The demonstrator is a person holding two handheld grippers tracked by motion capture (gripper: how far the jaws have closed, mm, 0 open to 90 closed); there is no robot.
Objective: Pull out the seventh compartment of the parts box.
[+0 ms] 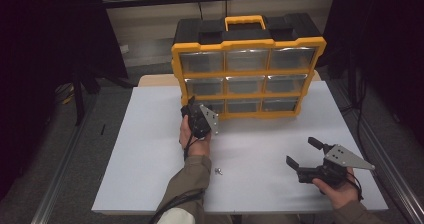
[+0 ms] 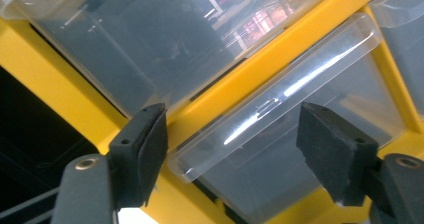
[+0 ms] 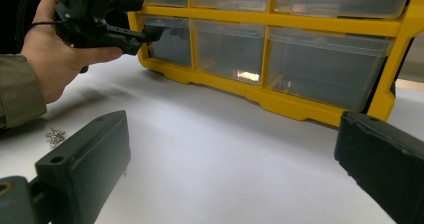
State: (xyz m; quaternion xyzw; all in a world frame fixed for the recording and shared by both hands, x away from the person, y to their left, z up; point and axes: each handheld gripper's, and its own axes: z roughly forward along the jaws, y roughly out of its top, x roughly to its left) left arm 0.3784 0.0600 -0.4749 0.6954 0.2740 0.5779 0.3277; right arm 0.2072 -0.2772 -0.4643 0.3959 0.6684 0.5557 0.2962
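Landmark: yellow drawer cabinet (image 1: 248, 74), standing upright at the far side of the desk (image 1: 150, 149).
Thing in hand: clear bottom-left drawer (image 2: 280, 109) of the cabinet, seated in its slot; its lip runs between my left jaws.
Left tool (image 1: 196, 115): up against the cabinet's lower left corner, jaws part-way in, one either side of the drawer lip; pads not on it yet, so nothing held.
Right tool (image 1: 303, 158): well in front of the cabinet's right end, low over the desk, jaws wide, holding nothing.
Loose bits: small screws (image 1: 218, 171) on the desk in front of the cabinet, near my left sleeve.
Risk, grip: the lip is thin, slick plastic lying askew to my jaws; closing off-centre could let it slip out.
Risk, pull: the cabinet stands free; a stiff drawer could drag or tip it toward me, since my right tool is not bracing it.
Risk, sleeve: my left forearm could sweep the screws away.
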